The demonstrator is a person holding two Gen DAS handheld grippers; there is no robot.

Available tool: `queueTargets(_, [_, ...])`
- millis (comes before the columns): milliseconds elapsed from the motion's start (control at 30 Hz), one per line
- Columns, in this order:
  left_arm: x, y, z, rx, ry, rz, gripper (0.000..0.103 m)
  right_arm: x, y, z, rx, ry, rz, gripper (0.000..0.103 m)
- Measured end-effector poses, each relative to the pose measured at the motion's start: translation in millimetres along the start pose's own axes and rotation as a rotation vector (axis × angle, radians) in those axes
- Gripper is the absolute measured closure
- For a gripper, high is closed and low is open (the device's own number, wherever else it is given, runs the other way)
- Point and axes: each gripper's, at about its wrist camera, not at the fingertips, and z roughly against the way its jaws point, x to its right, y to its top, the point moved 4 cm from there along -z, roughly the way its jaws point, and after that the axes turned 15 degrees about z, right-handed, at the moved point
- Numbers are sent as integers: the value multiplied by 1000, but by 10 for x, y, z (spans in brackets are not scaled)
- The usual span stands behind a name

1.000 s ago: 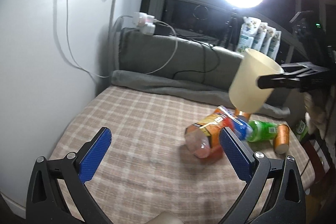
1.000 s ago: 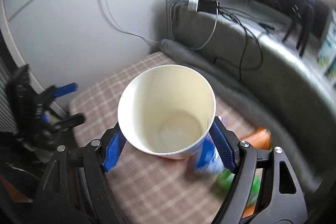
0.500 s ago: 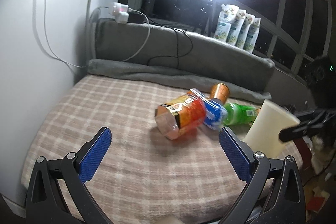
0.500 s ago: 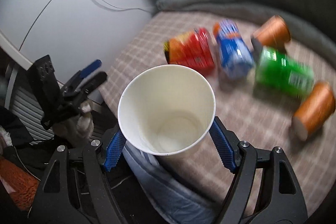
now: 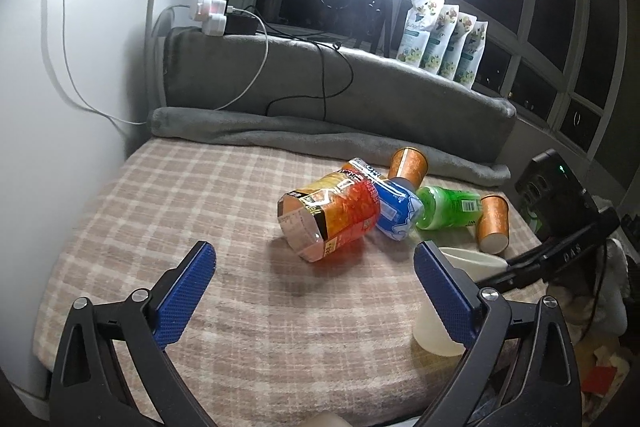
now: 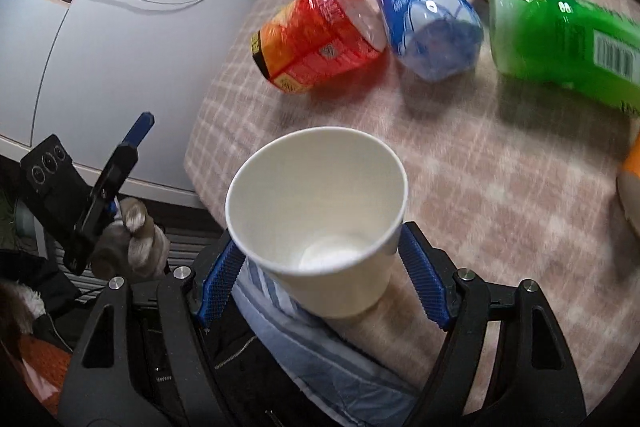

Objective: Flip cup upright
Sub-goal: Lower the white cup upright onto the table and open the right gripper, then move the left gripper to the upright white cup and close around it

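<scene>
Beige checked blanket-covered surface [image 5: 168, 219] carries everything; grey rolled blanket [image 5: 280, 135] runs along its far edge.

Toppled clutter sits mid-to-far-right of the surface: green plastic bottle [image 6: 560, 39], red-orange clear plastic jar [image 5: 332, 215], blue-labelled clear bottle [image 5: 396, 211], all on their sides, touching in a row. Two copper-orange cups [image 5: 408, 167] lie beside them, one near the far edge, one near the right edge.

Task item: cream-white paper cup [image 6: 320, 219], mouth up, near the front-right corner of the surface. In the left wrist view its base looks to rest on or just above the blanket; contact not resolvable. Placed well clear of the clutter, likely so it stands without being knocked.

Right gripper [image 6: 324, 283]: blue pads on both sides of the cup's lower wall, narrow span, clamping it. Low grip presumably keeps the cup steady while it is set down.

Left gripper [image 5: 312, 291]: jaws wide, nothing between them, hovering over the front edge, idle.

Judgement: flip is essentially done; release is what remains. Risk: soft blanket near the edge may tip the light cup.
</scene>
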Motion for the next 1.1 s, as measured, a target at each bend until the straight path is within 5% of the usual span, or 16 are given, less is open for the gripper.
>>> queueTargets(500, [25,-8,-144,-57,-22,17,4,113,71,126,96,-60,-20,24])
queueTargets(633, [95,-47,-293,-188,-115,88,4,32,-21,415,189,-99,0,24])
queueTargets(833, [171,-134,-653,-388,-214,263,5,-114,-350,814,318,-342,39,16])
queueTargets(1100, [218,-224,-1023,-517,-227,387,5,-197,-751,1114,406,-583,20,16])
